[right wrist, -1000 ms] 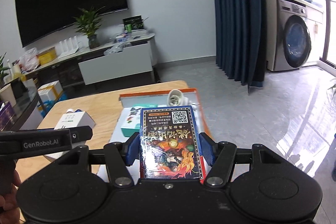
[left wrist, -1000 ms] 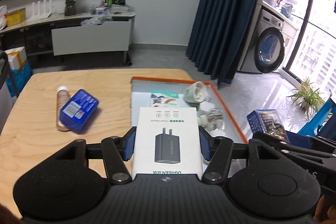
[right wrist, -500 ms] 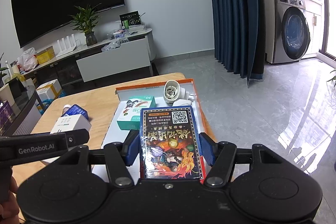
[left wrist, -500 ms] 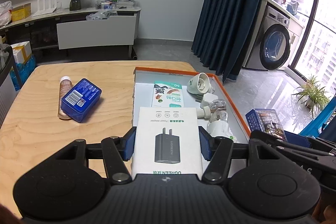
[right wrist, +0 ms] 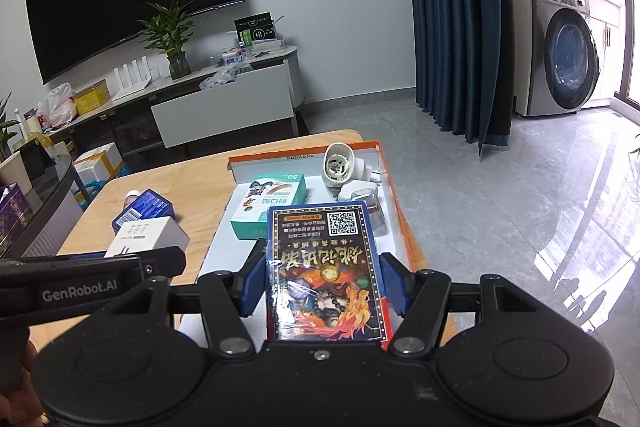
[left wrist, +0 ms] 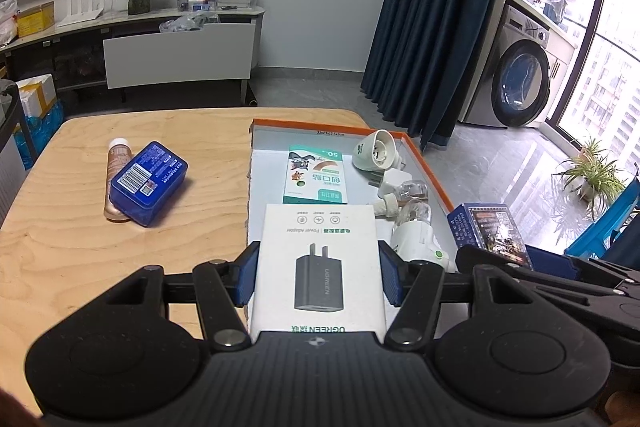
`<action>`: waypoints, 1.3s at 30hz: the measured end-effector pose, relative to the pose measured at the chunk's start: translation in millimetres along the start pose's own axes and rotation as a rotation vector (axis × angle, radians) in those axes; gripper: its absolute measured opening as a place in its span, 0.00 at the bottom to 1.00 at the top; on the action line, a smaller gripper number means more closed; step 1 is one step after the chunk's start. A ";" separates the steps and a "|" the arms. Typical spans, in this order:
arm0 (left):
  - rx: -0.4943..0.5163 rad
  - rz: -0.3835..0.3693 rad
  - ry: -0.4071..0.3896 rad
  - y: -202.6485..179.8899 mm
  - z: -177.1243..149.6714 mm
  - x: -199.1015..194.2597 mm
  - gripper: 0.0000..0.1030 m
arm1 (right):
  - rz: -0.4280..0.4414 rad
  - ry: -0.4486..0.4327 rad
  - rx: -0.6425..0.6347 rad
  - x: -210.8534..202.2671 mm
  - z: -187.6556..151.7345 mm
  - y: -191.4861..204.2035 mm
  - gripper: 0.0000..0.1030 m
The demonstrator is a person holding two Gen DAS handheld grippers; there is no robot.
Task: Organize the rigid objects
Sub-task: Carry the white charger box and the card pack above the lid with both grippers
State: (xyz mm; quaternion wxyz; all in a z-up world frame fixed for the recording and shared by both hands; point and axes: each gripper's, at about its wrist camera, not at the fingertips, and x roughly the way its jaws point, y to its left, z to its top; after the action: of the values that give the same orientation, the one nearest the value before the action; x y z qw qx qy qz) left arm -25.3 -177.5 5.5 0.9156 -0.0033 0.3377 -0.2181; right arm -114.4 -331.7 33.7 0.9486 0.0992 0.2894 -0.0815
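Living room: grey tiled floor, dark blue curtain point(left wrist: 404, 27), front-loading washing machine point(left wrist: 520, 83) at far right. Work surface is a light plywood table with rounded corners point(left wrist: 80, 219).

Landmark: shallow orange-rimmed cardboard tray point(left wrist: 430, 171) on the table's right part.

Left of the tray, well apart: blue rectangular plastic box with barcode label point(left wrist: 150, 183), leaning on a tan tube with white cap point(left wrist: 116, 167).

In the tray: green-and-white bandage carton point(left wrist: 316, 179), white lamp-socket adapter point(left wrist: 374, 153), and small clear bottles with white caps point(left wrist: 408, 203) along its right rim.

Left gripper point(left wrist: 318, 277) clamps a white power-adapter box with charger picture point(left wrist: 318, 263), held above the tray's near end.

Right gripper point(right wrist: 324, 281) clamps a blue card box with QR code point(right wrist: 326, 271), over the tray's near right side; floor lies beyond that rim.
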 end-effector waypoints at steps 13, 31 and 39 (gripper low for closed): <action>-0.003 0.001 0.006 1.7 -2.5 3.3 0.58 | 0.002 0.002 -0.003 2.0 -1.6 2.0 0.70; -0.010 0.000 0.012 4.4 -1.7 4.7 0.58 | 0.002 0.006 -0.005 4.4 -3.4 5.0 0.70; -0.011 -0.001 0.013 3.8 -1.0 4.1 0.58 | 0.002 0.008 -0.004 4.4 -2.9 4.7 0.70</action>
State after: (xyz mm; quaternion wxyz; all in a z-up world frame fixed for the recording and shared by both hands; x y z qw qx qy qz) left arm -21.7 -175.5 1.6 0.9133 -0.0069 0.3448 -0.2168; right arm -111.4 -326.9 29.5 0.9477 0.0982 0.2930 -0.0795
